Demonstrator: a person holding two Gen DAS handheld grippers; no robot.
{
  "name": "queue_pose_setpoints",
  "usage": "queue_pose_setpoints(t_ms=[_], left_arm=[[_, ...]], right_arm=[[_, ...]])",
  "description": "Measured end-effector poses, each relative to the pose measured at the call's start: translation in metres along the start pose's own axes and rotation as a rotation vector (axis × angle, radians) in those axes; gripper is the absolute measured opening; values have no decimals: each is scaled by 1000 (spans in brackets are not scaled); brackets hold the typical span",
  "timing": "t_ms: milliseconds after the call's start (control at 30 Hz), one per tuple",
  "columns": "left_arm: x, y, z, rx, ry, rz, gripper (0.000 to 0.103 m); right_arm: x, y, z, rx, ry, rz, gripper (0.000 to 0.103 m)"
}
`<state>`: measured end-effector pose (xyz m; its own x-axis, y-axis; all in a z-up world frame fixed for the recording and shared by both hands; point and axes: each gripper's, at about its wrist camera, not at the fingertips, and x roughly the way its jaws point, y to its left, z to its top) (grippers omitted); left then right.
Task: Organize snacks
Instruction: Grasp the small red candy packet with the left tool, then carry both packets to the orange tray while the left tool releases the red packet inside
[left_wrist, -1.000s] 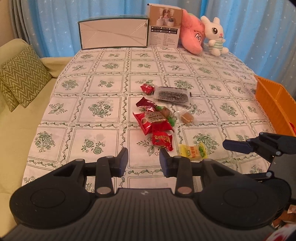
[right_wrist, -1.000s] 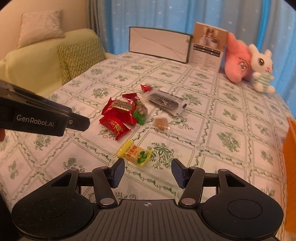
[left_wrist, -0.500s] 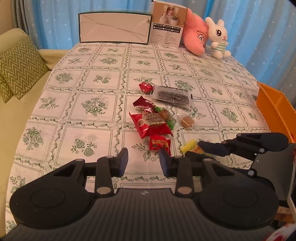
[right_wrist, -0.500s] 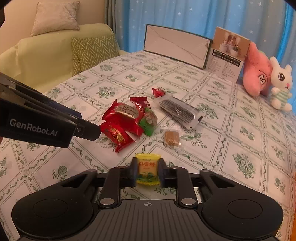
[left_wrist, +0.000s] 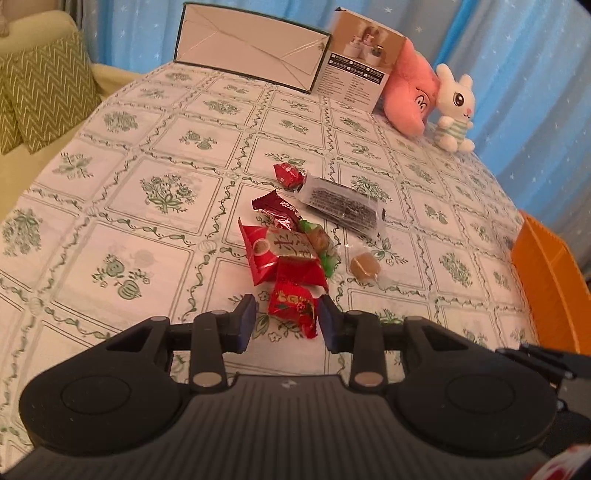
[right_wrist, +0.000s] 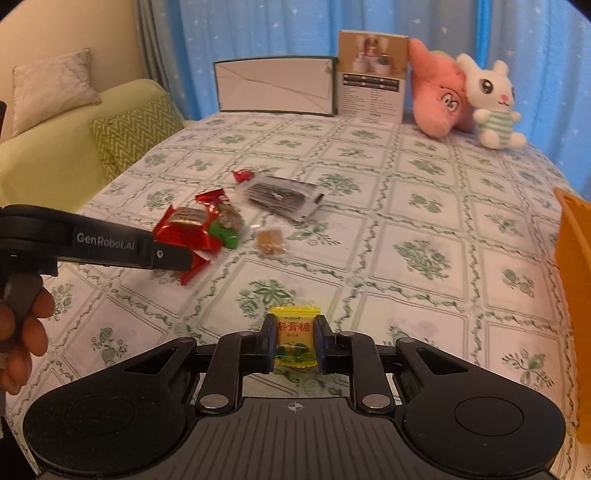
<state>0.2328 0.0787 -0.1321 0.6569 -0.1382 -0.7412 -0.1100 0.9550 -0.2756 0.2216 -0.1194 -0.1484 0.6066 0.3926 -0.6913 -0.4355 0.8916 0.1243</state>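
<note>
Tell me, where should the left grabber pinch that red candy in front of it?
Pinch the red candy across its puffy middle, coming straight down from above. It lies flat between the open left gripper fingers, its crimped ends pointing along them, so the sides are likely easiest to squeeze.

The snacks (left_wrist: 295, 236) lie clustered mid-table (left_wrist: 110, 206); one wrapped sweet (left_wrist: 364, 266) sits just right of them. Behind stand a box (left_wrist: 251, 55) and plush toys (left_wrist: 428, 99) (far edge). A bin (left_wrist: 546, 288) sits right.

Likely a home: sofa (right_wrist: 74, 147), curtains (right_wrist: 277, 29), plush rabbit (right_wrist: 491, 107).
</note>
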Motion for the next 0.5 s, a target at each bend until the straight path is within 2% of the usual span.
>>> queue_pose_setpoints(t_ms=[133, 233, 500], left_arm=[[4, -3, 1, -13, -20, -9, 31], [3, -10, 1, 9, -15, -8, 20], [-15, -32, -21, 57, -5, 2, 16]], right_arm=[[-3, -5, -3, 15, -1, -10, 21], [-5, -8, -4, 23, -4, -16, 21], [-23, -17, -13, 82, -13, -48, 21]])
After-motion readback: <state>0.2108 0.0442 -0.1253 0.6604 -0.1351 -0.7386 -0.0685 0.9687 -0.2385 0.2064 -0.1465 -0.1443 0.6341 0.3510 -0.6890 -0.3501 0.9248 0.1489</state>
